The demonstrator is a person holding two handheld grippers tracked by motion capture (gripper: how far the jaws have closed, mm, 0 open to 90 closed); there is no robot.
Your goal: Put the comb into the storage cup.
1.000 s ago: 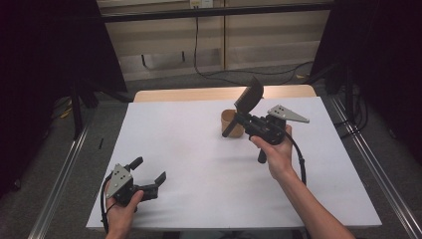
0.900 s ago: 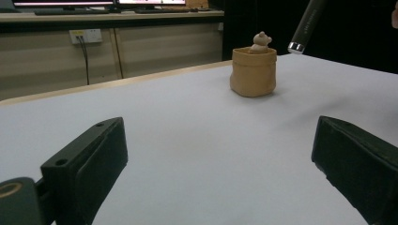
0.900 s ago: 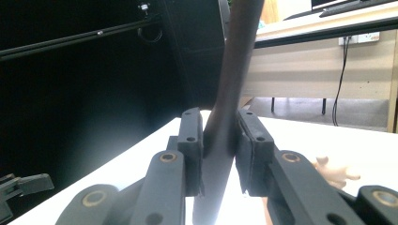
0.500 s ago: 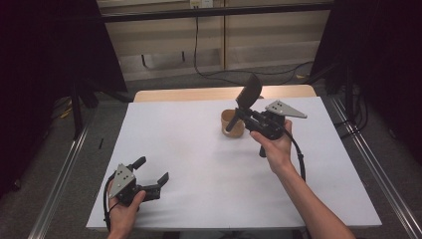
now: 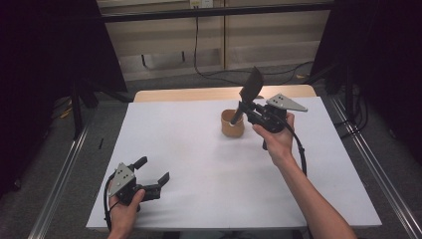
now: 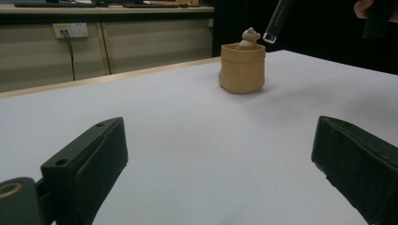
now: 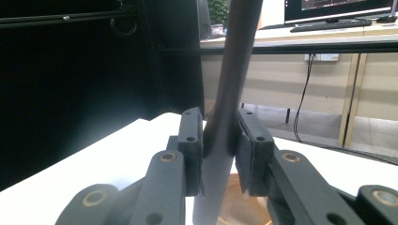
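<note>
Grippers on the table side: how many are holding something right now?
1. The right gripper, raised by the tan pot, is shut on a dark spatula. The left gripper, low near the white table's front left corner, is open with nothing between its jaws.

One spatula [image 5: 250, 89], one pot [image 5: 232, 124], two claws [image 5: 149, 174].

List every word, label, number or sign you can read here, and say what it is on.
No text can be read.
Monitor: lit marks on the screen, too small and blurred.
Wall socket plate: no legible marking.
Tan pot, the bear figure in it, the spatula held in the right tool, and the left tool: no lettering seen.
</note>
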